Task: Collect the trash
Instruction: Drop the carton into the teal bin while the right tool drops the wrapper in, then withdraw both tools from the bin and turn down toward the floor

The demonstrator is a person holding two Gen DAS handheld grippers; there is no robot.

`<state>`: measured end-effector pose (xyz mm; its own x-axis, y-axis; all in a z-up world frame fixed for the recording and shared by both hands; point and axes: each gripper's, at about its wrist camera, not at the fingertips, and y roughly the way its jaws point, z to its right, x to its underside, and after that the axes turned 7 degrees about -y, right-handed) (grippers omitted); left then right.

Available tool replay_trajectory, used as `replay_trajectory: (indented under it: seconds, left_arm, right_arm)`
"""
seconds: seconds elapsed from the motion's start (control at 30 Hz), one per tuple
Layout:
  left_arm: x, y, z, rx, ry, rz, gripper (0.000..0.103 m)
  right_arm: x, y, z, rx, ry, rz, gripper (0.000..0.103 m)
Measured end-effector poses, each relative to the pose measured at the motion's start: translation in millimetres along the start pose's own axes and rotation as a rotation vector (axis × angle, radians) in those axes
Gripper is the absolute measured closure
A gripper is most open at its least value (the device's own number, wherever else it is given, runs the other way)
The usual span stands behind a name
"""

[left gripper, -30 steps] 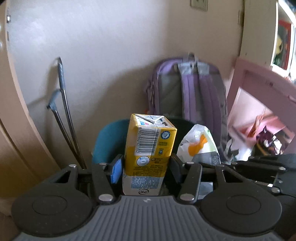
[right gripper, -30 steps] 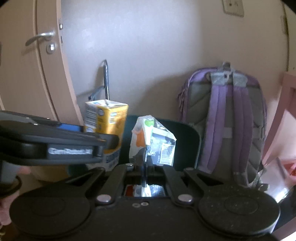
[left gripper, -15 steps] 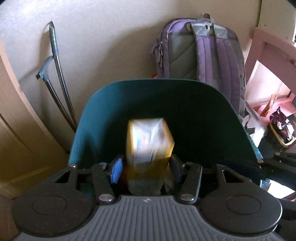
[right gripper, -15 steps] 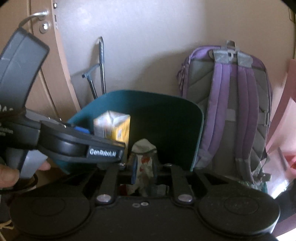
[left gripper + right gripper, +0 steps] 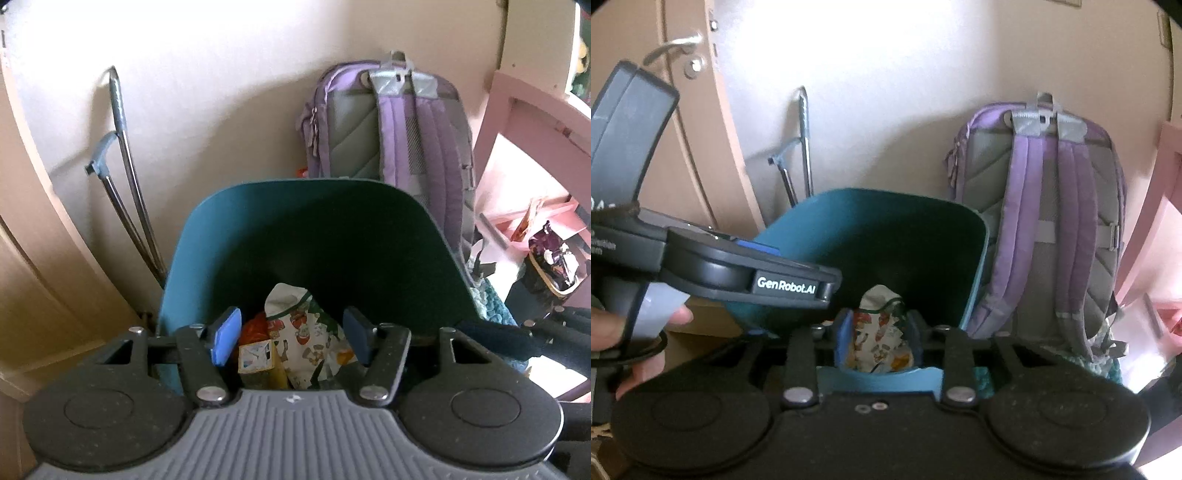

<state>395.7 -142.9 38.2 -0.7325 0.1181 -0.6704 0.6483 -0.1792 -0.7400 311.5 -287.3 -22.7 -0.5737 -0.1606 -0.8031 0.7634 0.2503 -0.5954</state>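
A teal bin [image 5: 295, 182] stands on the floor against the wall, seen also in the right wrist view as the teal bin [image 5: 905, 199]. Inside it lie a yellow carton [image 5: 258, 363], a white printed wrapper [image 5: 301, 332] and something orange [image 5: 255, 328]. My left gripper [image 5: 290, 336] hangs over the bin's near rim, its jaws opening; the carton lies loose below its blue pads. My right gripper [image 5: 880, 334] is over the bin too, jaws opening, and the wrapper [image 5: 871, 345] shows between its fingers, down in the bin and not pressed. A hand holds the left gripper's body [image 5: 757, 277].
A purple backpack [image 5: 399, 140] leans on the wall right behind the bin. Metal poles [image 5: 127, 177] lean on the wall to the bin's left, beside a door [image 5: 683, 110]. Pink furniture [image 5: 535, 147] and a basket [image 5: 550, 262] stand at the right.
Both grippers have tipped down over the bin and their jaws have widened. The carton left the left pads and the wrapper left the right pads; both now lie in the bin.
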Motion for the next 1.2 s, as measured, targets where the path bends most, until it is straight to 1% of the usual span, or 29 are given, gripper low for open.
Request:
replay_trajectory:
  seconds: [0.27, 0.47, 0.53, 0.7, 0.73, 0.77, 0.8, 0.9, 1.07, 1.2]
  left_arm:
    - [11, -52, -7, 0.008, -0.003, 0.042, 0.042]
    - [28, -93, -18, 0.019, -0.009, 0.072, 0.041]
    - [36, -104, -23, 0.020, -0.016, 0.080, 0.036]
    - [59, -136, -40, 0.025, -0.026, 0.103, 0.036]
    - [65, -143, -45, 0.023, -0.027, 0.110, 0.032]
    - [71, -149, -49, 0.020, -0.027, 0.116, 0.029]
    - [76, -154, -54, 0.018, -0.027, 0.125, 0.025]
    - [95, -167, -69, 0.016, -0.029, 0.136, 0.024]
    - [133, -180, -99, -0.008, -0.063, 0.147, 0.023]
    - [162, -181, -127, -0.034, -0.105, 0.146, 0.022]
  right_arm:
    - [-1, -45, -23, -0.027, -0.018, 0.046, 0.066]
    - [0, -77, -42, -0.051, -0.040, 0.073, 0.064]
    - [2, -86, -49, -0.064, -0.052, 0.075, 0.063]
    - [11, -105, -67, -0.098, -0.081, 0.078, 0.060]
    - [14, -108, -70, -0.103, -0.085, 0.080, 0.059]
    - [16, -111, -73, -0.110, -0.085, 0.080, 0.055]
    - [19, -113, -76, -0.118, -0.083, 0.081, 0.051]
    - [29, -115, -86, -0.136, -0.086, 0.075, 0.047]
    - [53, -109, -104, -0.182, -0.118, 0.039, 0.045]
    - [76, -95, -120, -0.228, -0.136, 0.000, 0.045]
